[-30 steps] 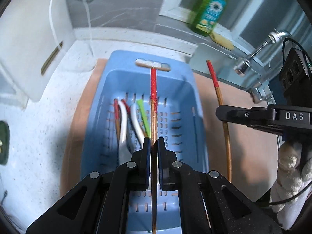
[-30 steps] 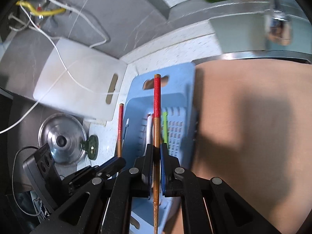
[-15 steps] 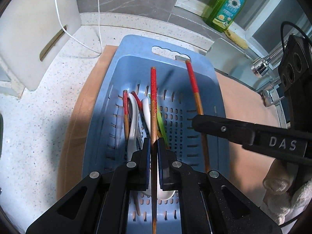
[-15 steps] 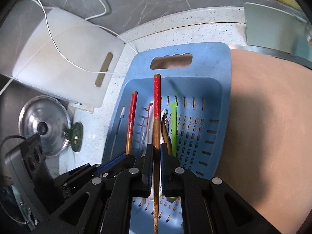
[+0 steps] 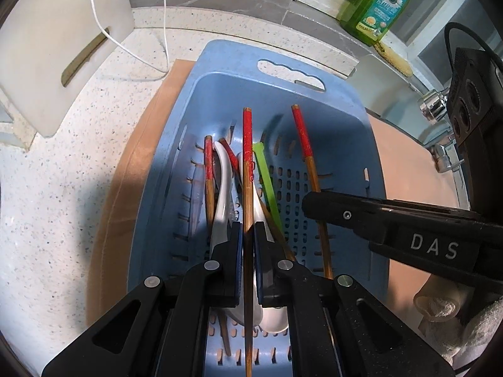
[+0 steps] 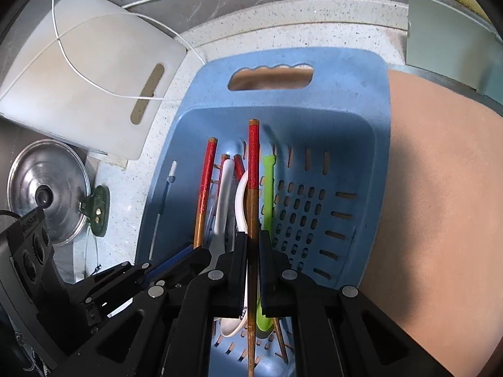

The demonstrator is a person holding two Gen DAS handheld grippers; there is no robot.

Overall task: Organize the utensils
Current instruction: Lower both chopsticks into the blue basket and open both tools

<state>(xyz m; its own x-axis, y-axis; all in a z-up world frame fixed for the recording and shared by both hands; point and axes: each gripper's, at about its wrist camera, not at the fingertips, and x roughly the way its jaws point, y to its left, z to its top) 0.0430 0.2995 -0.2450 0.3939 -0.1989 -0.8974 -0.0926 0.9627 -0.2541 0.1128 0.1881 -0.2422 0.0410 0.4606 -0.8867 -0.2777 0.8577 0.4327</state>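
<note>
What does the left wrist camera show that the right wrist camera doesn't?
Only the left wrist view shows the label side of the green soap bottle, the tap and a gloved hand. Only the right wrist view shows the steel pot lid. Both show the blue basket of utensils, the white cutting board, and each hand-held gripper, left and right, shut on a red-tipped chopstick.

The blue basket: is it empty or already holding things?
Holding things: the blue basket contains white spoons, a green utensil and red-tipped chopsticks.
</note>
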